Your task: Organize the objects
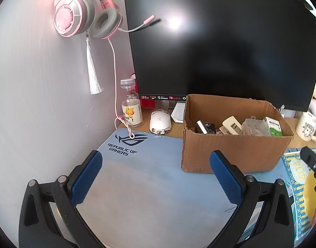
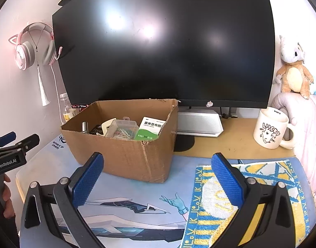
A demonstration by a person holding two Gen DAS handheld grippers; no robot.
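So the cardboard box (image 2: pixel 125 144) sits on the blue desk mat (image 1: pixel 137 175) toward the back of the bench (image 2: pixel 236 138), right in front of the big dark monitor (image 2: pixel 164 41), top flaps gone and open. Inside you can see a clear plastic case of coloured paper clips (image 2: pixel 121 129), a green and white medicine box (image 2: pixel 149 129) leaning against the right wall, a white plastic piece (image 1: pixel 232 125), something small and black (image 1: pixel 205 127), and a bit of shiny metal (image 2: pixel 84 126) at the left end. Just right of the box, a blue, yellow and white towel (image 2: pixel 217 202) lies flat on the mat. The left hand-held gripper (image 1: pixel 156 177) hovers over the bare mat near the ROG logo with its blue pads spread wide and nothing between them. The right hand-held gripper (image 2: pixel 157 179) is also spread wide and empty, its right finger over the towel's left part and its left finger over the mat in front of the box's near corner. Off to the left of the box there's a white mouse (image 1: pixel 160 122), a small clear bottle (image 1: pixel 131 105) with a yellow flower label, and a pink cable dropping onto the mat from a pink cat-ear headset (image 1: pixel 83 12) hung on the wall, with a white tassel (image 1: pixel 93 70) under it. On the right, a white mug (image 2: pixel 271 129) with "LUCKY" on it stands on the wood, well apart from the box, and a plush toy (image 2: pixel 292 68) sits up behind it.
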